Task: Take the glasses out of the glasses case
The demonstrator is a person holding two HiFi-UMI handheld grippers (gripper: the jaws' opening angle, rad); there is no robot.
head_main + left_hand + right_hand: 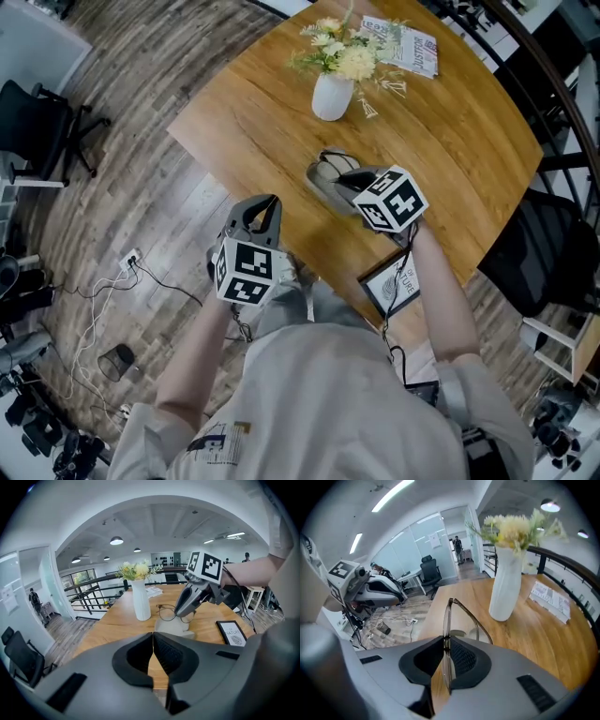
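Observation:
The glasses [461, 613] have a thin brown frame, and my right gripper [446, 641] is shut on one edge of it. In the left gripper view the glasses [168, 611] hang from the right gripper [181, 613] just above the open light-grey glasses case [174, 628]. In the head view the case [326, 178] lies on the wooden table [450, 141], partly under the right gripper [354, 180]. My left gripper [262, 206] is held off the table's near edge. Its jaws [152, 639] are shut with nothing between them.
A white vase [331, 97] of pale flowers stands behind the case, with a magazine [409, 47] beyond it. A black-framed picture [394, 281] lies near the table's front edge. Cables [112, 291] run over the wooden floor to the left, where an office chair [37, 127] stands.

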